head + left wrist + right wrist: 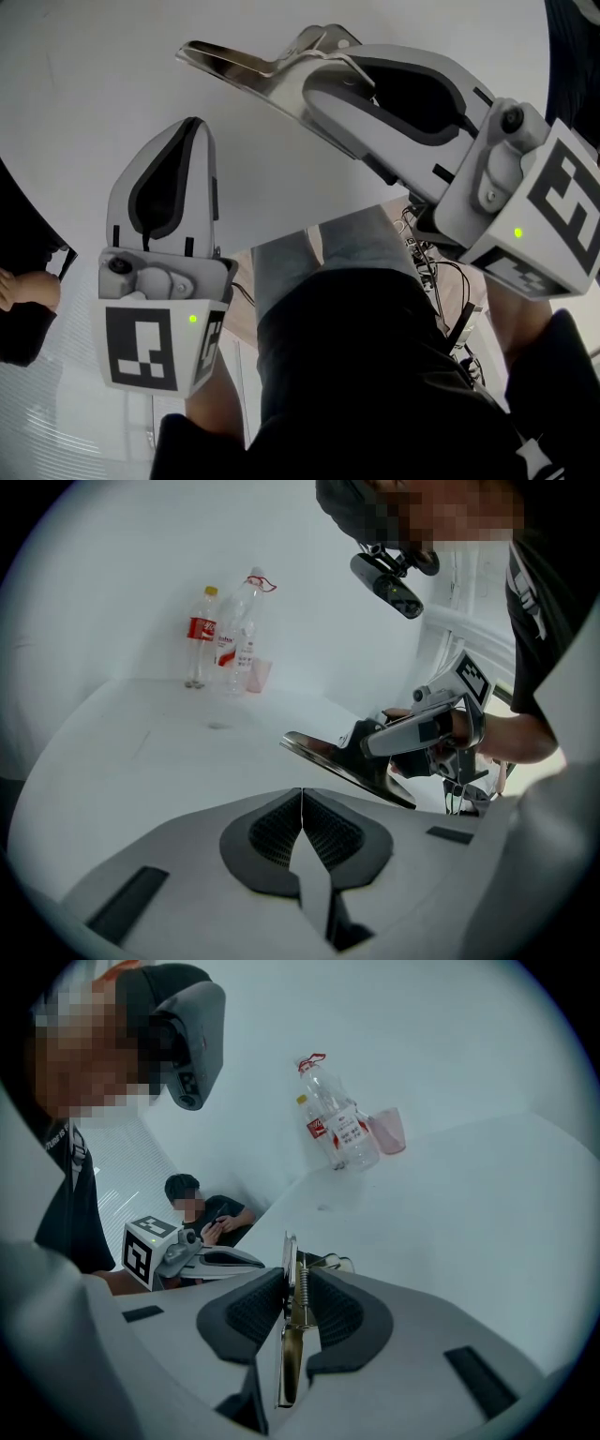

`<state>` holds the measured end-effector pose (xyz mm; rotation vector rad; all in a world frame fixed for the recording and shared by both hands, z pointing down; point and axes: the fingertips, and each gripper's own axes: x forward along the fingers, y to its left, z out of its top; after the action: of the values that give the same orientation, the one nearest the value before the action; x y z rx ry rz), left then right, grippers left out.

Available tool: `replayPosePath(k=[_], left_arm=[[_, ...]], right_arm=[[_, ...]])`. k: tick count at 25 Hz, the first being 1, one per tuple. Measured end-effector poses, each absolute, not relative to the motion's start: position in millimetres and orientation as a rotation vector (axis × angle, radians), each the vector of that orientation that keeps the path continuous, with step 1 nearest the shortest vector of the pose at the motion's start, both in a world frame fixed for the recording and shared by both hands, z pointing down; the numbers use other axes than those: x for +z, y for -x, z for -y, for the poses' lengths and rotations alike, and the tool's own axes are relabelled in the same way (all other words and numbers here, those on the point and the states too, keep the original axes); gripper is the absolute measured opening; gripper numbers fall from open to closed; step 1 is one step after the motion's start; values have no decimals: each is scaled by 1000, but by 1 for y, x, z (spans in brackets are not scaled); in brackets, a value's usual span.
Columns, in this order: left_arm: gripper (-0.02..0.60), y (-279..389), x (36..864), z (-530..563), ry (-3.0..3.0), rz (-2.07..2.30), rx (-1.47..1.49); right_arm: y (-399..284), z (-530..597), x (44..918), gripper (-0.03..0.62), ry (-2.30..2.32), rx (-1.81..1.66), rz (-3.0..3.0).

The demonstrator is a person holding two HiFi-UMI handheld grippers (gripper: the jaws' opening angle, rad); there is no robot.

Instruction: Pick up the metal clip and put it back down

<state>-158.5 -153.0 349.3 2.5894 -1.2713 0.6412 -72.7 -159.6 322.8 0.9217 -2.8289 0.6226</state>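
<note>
Gripping the metal clip [239, 62] are right gripper [293, 1283] fingers; left gripper [302, 797] fingers closed; bottles [339, 1124] beside cup [387, 1131].

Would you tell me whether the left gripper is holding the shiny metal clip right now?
No, the left gripper is shut on nothing, while the shiny metal clip sits clamped in the right gripper.

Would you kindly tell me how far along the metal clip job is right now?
Done: the pick-up. The right gripper is shut on the metal clip. In hand: the clip is held, apparently clear of the white table. Left: setting it down on the table and letting go. The left gripper is shut on nothing.
</note>
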Motion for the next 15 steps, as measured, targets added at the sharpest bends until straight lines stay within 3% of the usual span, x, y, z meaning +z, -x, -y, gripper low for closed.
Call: replayPosePath(k=[15], left_arm=[[20,156,334,153,-2622,1306,677]], right_arm=[[73,161,321,95,-937,632,2839]])
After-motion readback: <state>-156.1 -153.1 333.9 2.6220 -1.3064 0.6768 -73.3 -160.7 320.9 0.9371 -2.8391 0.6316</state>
